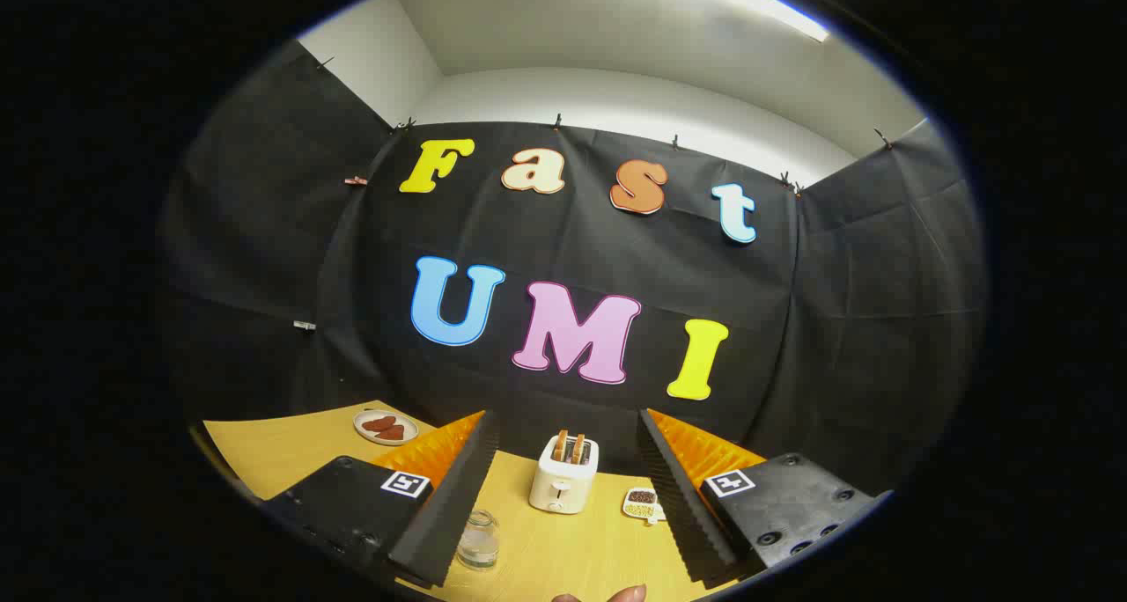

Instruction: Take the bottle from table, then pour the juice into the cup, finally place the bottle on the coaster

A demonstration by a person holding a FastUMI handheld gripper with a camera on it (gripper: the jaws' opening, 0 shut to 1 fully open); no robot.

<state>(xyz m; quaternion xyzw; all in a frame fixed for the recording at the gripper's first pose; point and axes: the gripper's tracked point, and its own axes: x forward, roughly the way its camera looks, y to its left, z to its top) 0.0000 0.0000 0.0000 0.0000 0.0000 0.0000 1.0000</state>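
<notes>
On the table (264,461), a toaster (563,479) with 2 slices stands beyond the gripper (563,496) and its spread fingers, a cup (478,540) between them nearer, a small dish (641,502) right of the toaster, a plate (385,427) far left.

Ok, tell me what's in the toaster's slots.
Two browned slices stand in the toaster, tops poking out; their lower parts are hidden inside. It sits beyond the open tongs, with nothing between the fingers.
</notes>
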